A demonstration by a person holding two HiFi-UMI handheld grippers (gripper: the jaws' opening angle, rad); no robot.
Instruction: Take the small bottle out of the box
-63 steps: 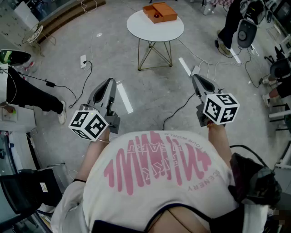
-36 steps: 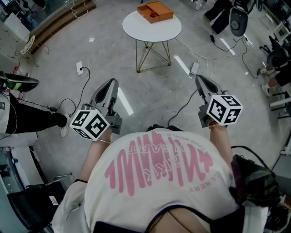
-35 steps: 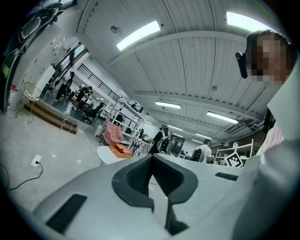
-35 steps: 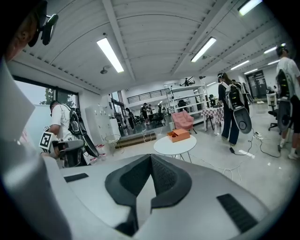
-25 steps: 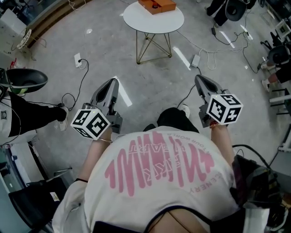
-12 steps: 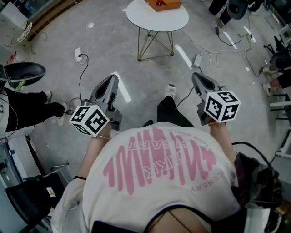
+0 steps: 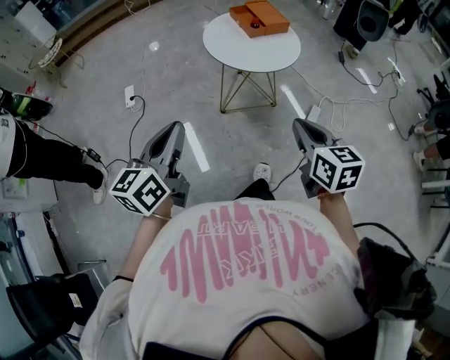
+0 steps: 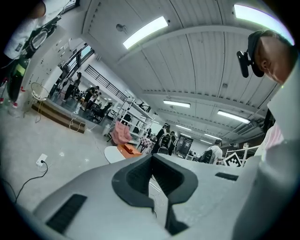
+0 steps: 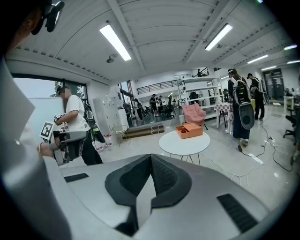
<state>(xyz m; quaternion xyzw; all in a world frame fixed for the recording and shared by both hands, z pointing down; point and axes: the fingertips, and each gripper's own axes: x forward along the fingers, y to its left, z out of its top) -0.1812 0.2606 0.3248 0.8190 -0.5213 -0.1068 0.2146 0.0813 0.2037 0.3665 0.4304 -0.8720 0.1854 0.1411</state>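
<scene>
The person (image 7: 246,281) in a white shirt with pink print is standing on the grey floor (image 7: 105,63) and is holding both grippers out in front, at the middle height of the head view. The left gripper (image 7: 174,128) is sitting left of centre and the right gripper (image 7: 298,125) right of centre, and both are pointing toward the top of the frame.

In the left gripper view the jaws of the left gripper (image 8: 152,157) are pressing together at the tips, and nothing is lying between them. In the right gripper view the right gripper (image 9: 151,157) is showing the same: its jaws are meeting at the front, with nothing inside.

The orange box (image 7: 259,19) is lying open on the round white table (image 7: 232,56) at the top centre of the head view, well apart from both grippers. A small dark thing (image 7: 254,23) is sitting in its left half. It is too small to tell if this is the bottle.

The right gripper view is showing the table (image 9: 184,145) and the box (image 9: 189,130) right of centre, beyond the jaws. In the left gripper view the box (image 8: 131,150) is appearing just left of the jaw tips, far behind them.
</scene>
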